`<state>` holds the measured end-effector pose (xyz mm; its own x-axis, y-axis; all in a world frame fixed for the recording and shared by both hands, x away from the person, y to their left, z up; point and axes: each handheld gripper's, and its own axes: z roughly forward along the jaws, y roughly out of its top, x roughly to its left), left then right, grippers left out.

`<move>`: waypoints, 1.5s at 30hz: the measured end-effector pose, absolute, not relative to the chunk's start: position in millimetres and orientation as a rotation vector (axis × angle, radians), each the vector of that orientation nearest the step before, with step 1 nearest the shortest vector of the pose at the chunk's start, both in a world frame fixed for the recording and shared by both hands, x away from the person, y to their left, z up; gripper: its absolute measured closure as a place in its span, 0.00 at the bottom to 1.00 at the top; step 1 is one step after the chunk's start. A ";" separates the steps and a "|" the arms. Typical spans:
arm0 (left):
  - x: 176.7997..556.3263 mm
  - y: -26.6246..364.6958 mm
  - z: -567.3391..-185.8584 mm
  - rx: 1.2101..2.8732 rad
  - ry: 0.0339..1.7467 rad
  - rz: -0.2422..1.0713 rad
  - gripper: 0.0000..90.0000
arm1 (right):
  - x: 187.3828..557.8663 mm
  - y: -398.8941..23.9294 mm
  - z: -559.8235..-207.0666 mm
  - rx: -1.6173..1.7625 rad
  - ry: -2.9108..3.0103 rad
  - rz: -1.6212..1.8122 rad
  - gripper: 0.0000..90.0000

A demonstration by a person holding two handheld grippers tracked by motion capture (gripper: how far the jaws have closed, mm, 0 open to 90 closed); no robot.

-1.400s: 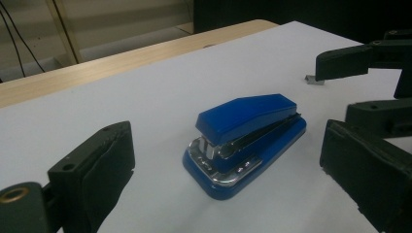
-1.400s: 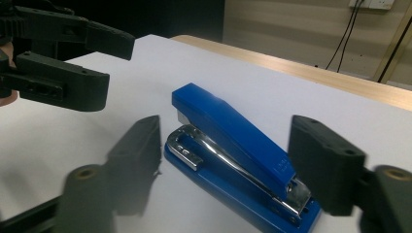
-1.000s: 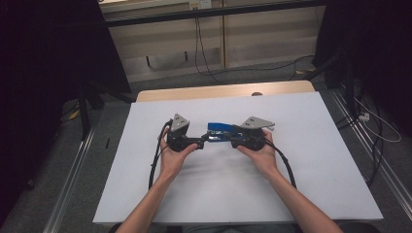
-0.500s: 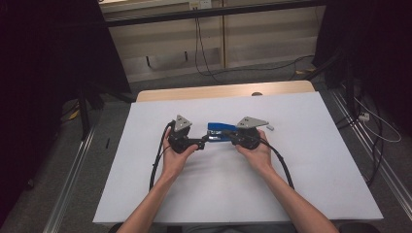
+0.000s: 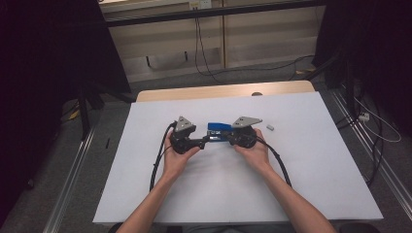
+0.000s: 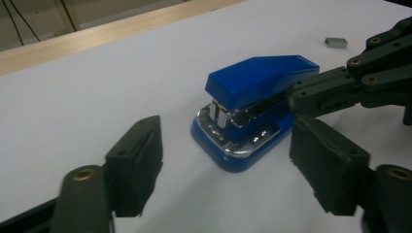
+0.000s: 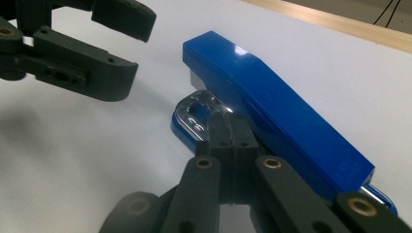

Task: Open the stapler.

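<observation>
A blue stapler [image 5: 219, 127] with a shiny metal base lies flat on the white table top [image 5: 291, 184]. My left gripper [image 5: 206, 140] points at its front end from the left. Its jaws have just been closing and stand apart [image 6: 226, 124], with the stapler [image 6: 252, 92] just beyond them and touching neither pad. My right gripper [image 5: 222, 136] comes from the right with its pads pressed together [image 7: 228, 121]. Its tips rest against the side of the stapler [image 7: 272, 102], near the metal base. I see nothing between its pads.
A small grey staple block [image 5: 270, 127] lies on the white sheet to the right of the stapler. A wooden strip [image 5: 223, 91] borders the table's far edge. Black cables [image 5: 158, 165] trail from both grippers toward the near edge.
Both hands stay where they were beside the stapler. The left gripper's jaws stand a little narrower than before.
</observation>
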<state>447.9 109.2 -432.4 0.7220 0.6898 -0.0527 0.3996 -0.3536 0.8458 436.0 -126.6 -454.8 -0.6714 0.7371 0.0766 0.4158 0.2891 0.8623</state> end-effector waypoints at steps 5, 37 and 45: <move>449.5 108.8 -434.5 1.989 0.810 0.386 0.53 | 438.8 -122.9 -455.0 1.051 2.227 1.298 1.00; 460.2 91.4 -443.0 2.050 0.816 0.462 1.00 | 445.5 -115.8 -456.8 1.075 2.311 1.202 1.00; 462.7 93.0 -445.0 2.046 0.816 0.446 1.00 | 445.5 -115.8 -456.8 1.075 2.311 1.203 1.00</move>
